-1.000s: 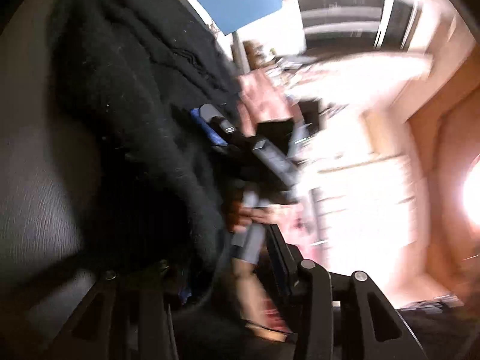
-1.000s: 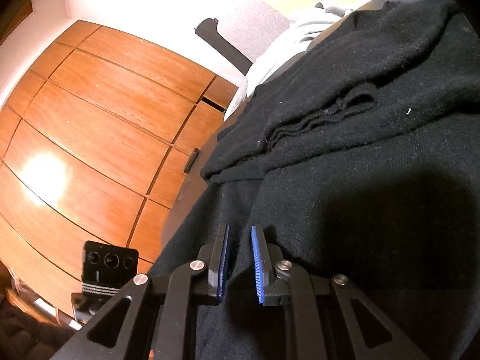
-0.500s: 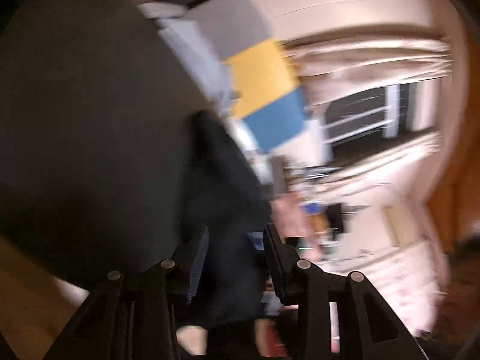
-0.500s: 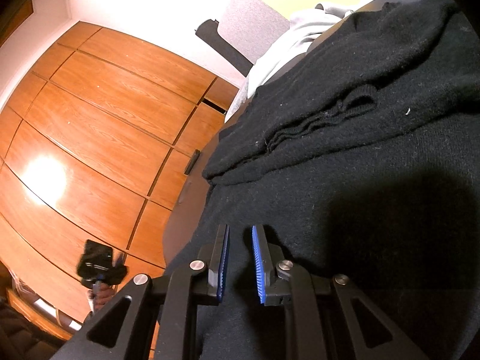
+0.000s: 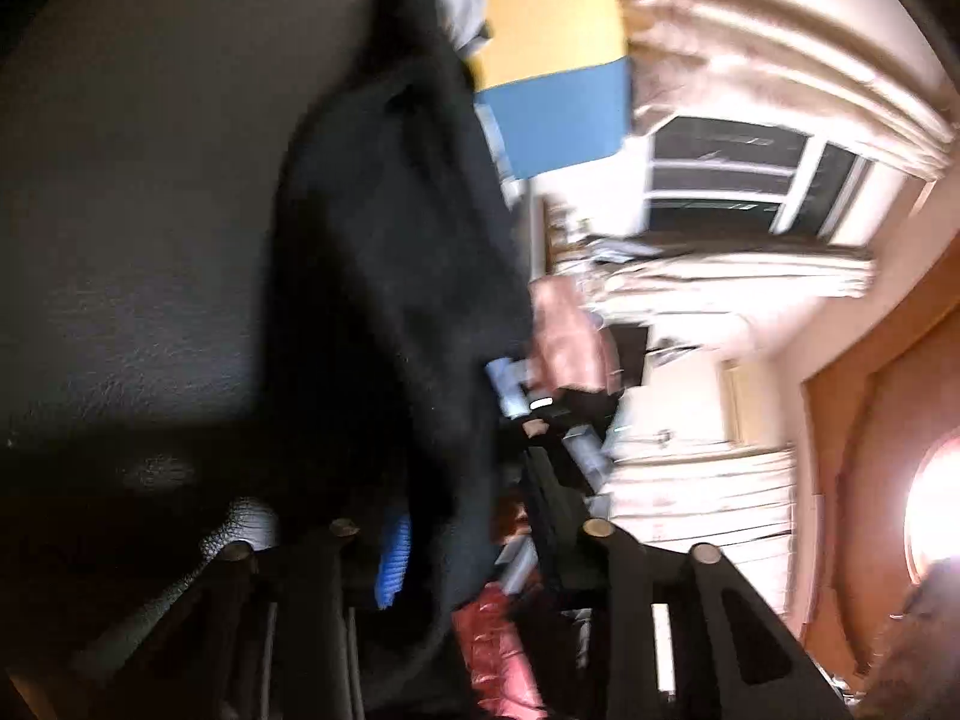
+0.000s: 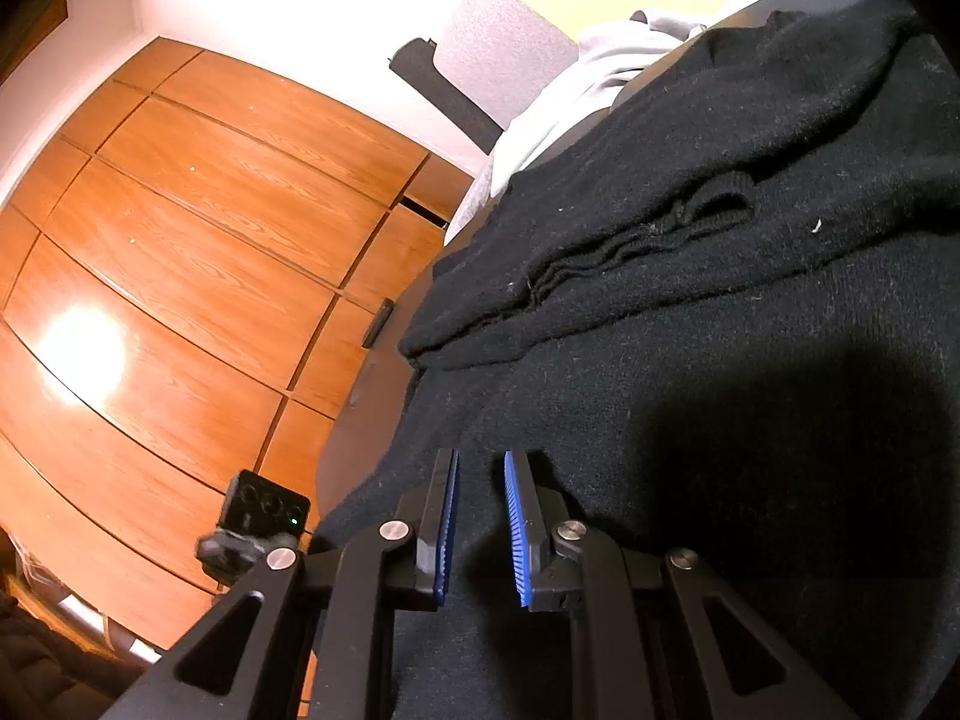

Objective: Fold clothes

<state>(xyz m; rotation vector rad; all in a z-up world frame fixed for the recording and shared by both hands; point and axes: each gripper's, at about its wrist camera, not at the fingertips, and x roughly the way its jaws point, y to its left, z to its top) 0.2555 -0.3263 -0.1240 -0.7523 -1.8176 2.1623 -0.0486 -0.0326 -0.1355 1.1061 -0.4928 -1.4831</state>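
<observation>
Between my left tool's (image 5: 456, 546) jaws hangs a fold of the black sweater (image 6: 690, 276); whether they pinch it I cannot tell. My right tool (image 6: 480, 522) sits apart over the sweater spread on the counter (image 5: 150, 192). Mid-fold, I judge; next, carry that edge across.

The left gripper (image 5: 462, 540) is tilted and blurred, its jaws standing apart with dark fabric hanging between them; one blue ribbed pad (image 5: 393, 558) shows, the other is hidden by the cloth. The right gripper (image 6: 480, 516) points forward and low, its two blue pads (image 6: 516, 528) parted by a narrow gap with nothing between them, fingertips just above the dark cloth.
</observation>
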